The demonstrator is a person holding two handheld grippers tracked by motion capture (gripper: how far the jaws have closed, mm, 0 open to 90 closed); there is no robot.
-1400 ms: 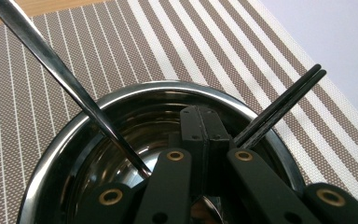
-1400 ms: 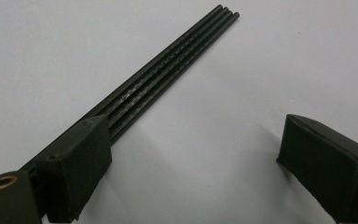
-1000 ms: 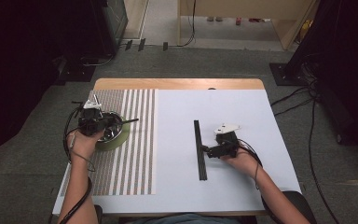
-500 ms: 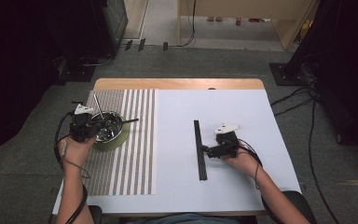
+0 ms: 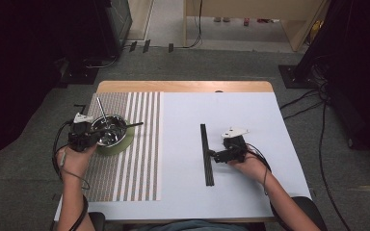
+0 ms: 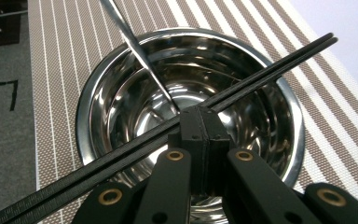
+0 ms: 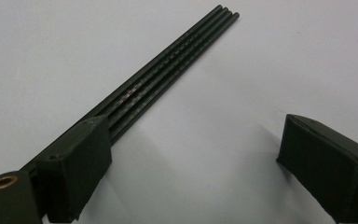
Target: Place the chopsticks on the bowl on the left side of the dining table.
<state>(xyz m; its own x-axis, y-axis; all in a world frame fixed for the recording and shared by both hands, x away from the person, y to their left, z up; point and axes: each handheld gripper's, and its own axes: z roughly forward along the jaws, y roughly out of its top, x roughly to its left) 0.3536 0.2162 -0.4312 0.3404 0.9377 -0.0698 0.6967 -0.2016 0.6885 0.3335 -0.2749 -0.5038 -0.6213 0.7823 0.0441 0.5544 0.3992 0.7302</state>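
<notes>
In the left gripper view my left gripper is shut on a pair of black chopsticks that lie slantwise across a shiny steel bowl. A thin metal utensil handle leans in the bowl. From above, the left gripper sits at the left rim of the bowl, and the chopsticks point right. My right gripper rests open on the white table beside a bundle of black chopsticks. In its own view the right gripper has its left jaw against the bundle.
The bowl stands on a green round mat on a brown striped placemat. A white sheet covers the rest of the table. The table's left edge is close to my left hand; cables lie on the floor at right.
My left hand and gripper have shifted left toward the placemat's edge, while the chopsticks' far tip stays right of the bowl. The right hand has not moved.
</notes>
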